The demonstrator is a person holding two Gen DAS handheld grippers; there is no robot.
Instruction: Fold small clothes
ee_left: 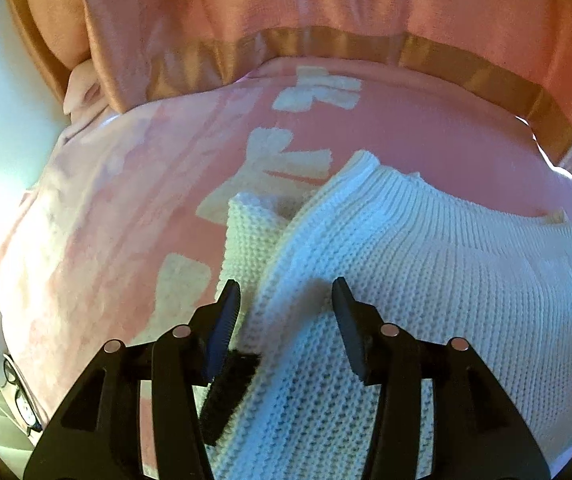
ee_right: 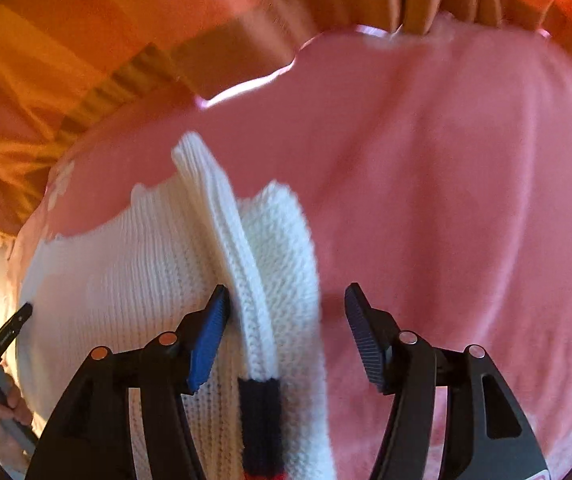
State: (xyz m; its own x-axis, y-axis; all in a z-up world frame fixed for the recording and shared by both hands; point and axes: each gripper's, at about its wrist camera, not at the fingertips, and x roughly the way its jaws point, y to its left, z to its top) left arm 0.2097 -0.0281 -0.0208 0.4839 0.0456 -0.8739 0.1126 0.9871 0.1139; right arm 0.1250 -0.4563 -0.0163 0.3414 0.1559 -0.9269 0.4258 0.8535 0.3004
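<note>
Covering nearly everything in both wrist views is a pink fleece blanket with pale cream shapes (ee_left: 134, 208), spread over a soft surface whose nature I cannot tell. Past its far edge hangs an orange-pink cloth with a tan satin band (ee_left: 325, 46).

On the blanket lies the white chunky-knit sweater (ee_left: 425, 264), the garment being folded. Its ribbed hem faces the blanket's far edge, and in the left wrist view a knitted flap is turned over along its left side. In the right wrist view a ribbed white sleeve (ee_right: 238, 248) runs lengthwise over the sweater's right part, ending close to the camera in a dark navy cuff (ee_right: 260, 412) with a red stripe below it.

Pointing steeply down, the left gripper (ee_left: 286, 300) has its jaws partly apart over the folded knit edge; the pads do not press on the fabric. The right gripper (ee_right: 286, 308) stands with its jaws well apart, straddling the sleeve without clamping it.

At the lower left of the right wrist view, a hand (ee_right: 6, 416) holds the other tool's handle.
</note>
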